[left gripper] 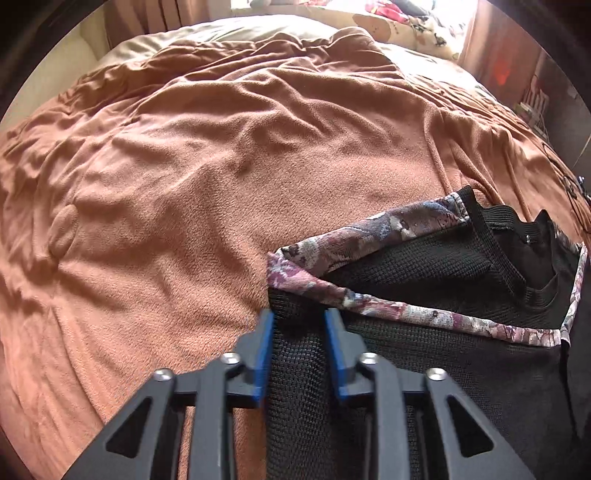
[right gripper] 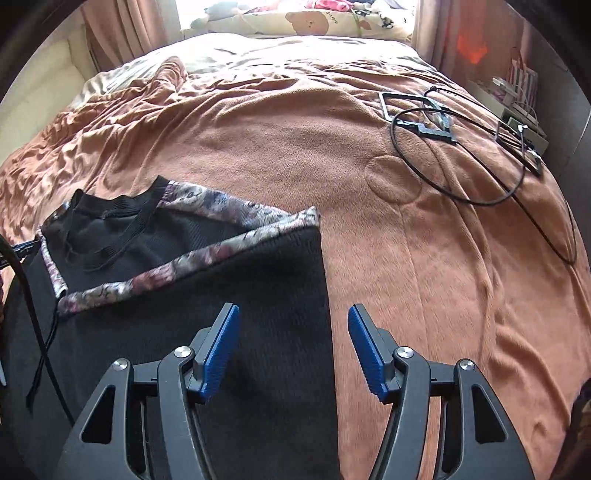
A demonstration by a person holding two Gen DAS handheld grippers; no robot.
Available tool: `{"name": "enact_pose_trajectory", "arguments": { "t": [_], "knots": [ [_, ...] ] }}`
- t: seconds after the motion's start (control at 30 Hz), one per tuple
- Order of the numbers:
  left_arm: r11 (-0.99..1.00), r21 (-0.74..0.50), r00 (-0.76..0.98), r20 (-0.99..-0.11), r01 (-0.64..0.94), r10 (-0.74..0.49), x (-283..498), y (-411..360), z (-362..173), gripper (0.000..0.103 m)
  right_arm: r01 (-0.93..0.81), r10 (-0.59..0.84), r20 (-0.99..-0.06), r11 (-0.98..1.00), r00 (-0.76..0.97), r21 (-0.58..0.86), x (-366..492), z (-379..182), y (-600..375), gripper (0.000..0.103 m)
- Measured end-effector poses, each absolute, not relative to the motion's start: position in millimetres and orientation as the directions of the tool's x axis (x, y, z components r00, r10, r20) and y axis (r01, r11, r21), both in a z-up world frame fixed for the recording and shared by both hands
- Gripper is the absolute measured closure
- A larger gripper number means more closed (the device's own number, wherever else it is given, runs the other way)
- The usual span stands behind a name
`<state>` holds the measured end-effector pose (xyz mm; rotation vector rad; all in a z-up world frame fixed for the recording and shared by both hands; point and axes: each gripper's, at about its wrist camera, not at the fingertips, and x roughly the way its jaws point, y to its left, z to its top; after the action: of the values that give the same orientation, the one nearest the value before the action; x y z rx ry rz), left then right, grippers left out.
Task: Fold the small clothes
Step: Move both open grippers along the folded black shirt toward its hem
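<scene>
A small black garment [left gripper: 443, 332] with floral trim [left gripper: 369, 229] lies partly folded on the bed, its neckline facing away. In the left wrist view my left gripper [left gripper: 299, 314] is shut on a bunched fold of black mesh at the garment's left edge, and the cloth fills the gap between the blue pads. In the right wrist view the same garment [right gripper: 258, 266] lies at lower left. My right gripper [right gripper: 293, 308] stands open above its right edge. One finger is over the black cloth, the other over the blanket, and neither pad presses on anything.
A rumpled orange-brown blanket [right gripper: 406, 258] covers the bed. A looped black cable [right gripper: 480, 199] and a small dark frame-like device [right gripper: 424, 118] lie on it at far right. Printed pillows [right gripper: 314, 22] sit at the head. A cluttered shelf [right gripper: 517, 110] stands past the right edge.
</scene>
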<state>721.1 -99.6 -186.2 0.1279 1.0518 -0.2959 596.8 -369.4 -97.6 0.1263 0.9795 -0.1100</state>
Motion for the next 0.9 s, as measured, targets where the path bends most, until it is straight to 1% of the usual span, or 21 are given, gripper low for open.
{"name": "enact_pose_trajectory", "arguments": {
  "t": [0.03,0.2,0.23,0.27,0.3,0.37,0.43,0.5,0.53,0.6,0.67,0.7,0.73,0.77,0.83,0.9],
  "knots": [
    [0.952,-0.034,0.462,-0.869,0.305,-0.179,720.7,-101.1,-186.2,0.094,0.145,-0.040,-0.835,0.988,0.548,0.048,604.2,-100.1,-369.6,0.044],
    [0.961,-0.021,0.492,-0.856,0.274,-0.159,721.4,-96.5,-179.6,0.095,0.168,-0.072,-0.843,0.986,0.533,0.022,629.9,-111.2,-373.0,0.044],
    [0.966,-0.011,0.503,-0.852,0.259,-0.144,722.2,-92.9,-178.0,0.099,0.173,-0.080,-0.843,0.985,0.531,0.016,632.4,-112.7,-374.2,0.044],
    [0.972,0.015,0.517,-0.849,0.233,-0.111,723.5,-88.5,-177.1,0.099,0.178,-0.090,-0.844,0.984,0.529,0.007,635.9,-115.2,-375.2,0.044],
    [0.976,-0.003,0.515,-0.849,0.218,-0.118,725.9,-81.4,-177.5,0.099,0.182,-0.096,-0.845,0.983,0.526,0.002,639.3,-118.1,-376.5,0.044],
    [0.975,-0.041,0.495,-0.856,0.219,-0.147,728.0,-75.1,-181.1,0.099,0.191,-0.097,-0.845,0.982,0.527,0.006,643.0,-121.4,-379.1,0.046],
    [0.971,-0.006,0.505,-0.854,0.238,-0.128,727.1,-79.8,-182.5,0.098,0.200,-0.105,-0.842,0.980,0.529,0.003,645.1,-124.0,-381.6,0.047],
    [0.973,0.011,0.509,-0.854,0.232,-0.112,727.7,-81.9,-182.4,0.098,0.229,-0.146,-0.835,0.973,0.531,-0.024,644.6,-124.3,-384.9,0.047],
    [0.975,0.008,0.507,-0.855,0.222,-0.109,728.6,-80.5,-182.7,0.095,0.248,-0.165,-0.833,0.968,0.528,-0.034,644.4,-125.0,-387.2,0.047],
    [0.982,0.027,0.513,-0.855,0.187,-0.074,731.2,-74.5,-182.9,0.093,0.276,-0.167,-0.837,0.961,0.522,-0.020,644.2,-127.6,-393.2,0.047],
    [0.989,0.064,0.523,-0.852,0.134,-0.016,731.1,-65.6,-181.7,0.093,0.276,-0.152,-0.840,0.961,0.520,-0.003,645.7,-127.5,-395.8,0.047],
    [0.990,0.071,0.518,-0.855,0.119,-0.002,731.2,-61.0,-181.8,0.093,0.280,-0.161,-0.839,0.960,0.520,-0.011,645.9,-125.5,-395.9,0.048],
    [0.992,0.066,0.504,-0.864,0.105,0.004,731.1,-54.9,-182.3,0.093,0.287,-0.174,-0.837,0.958,0.519,-0.021,644.9,-122.4,-396.3,0.051],
    [0.993,0.054,0.497,-0.868,0.103,-0.004,730.5,-50.2,-182.0,0.093,0.299,-0.184,-0.833,0.954,0.522,-0.024,643.4,-118.2,-396.8,0.052],
    [0.995,0.017,0.491,-0.870,0.102,-0.035,725.8,-41.0,-177.8,0.092,0.298,-0.158,-0.825,0.954,0.543,0.013,637.9,-109.9,-396.8,0.052],
    [0.995,0.000,0.492,-0.869,0.100,-0.049,719.6,-35.3,-171.1,0.086,0.286,-0.140,-0.819,0.958,0.557,0.031,631.3,-102.9,-395.4,0.052]
  ]
}}
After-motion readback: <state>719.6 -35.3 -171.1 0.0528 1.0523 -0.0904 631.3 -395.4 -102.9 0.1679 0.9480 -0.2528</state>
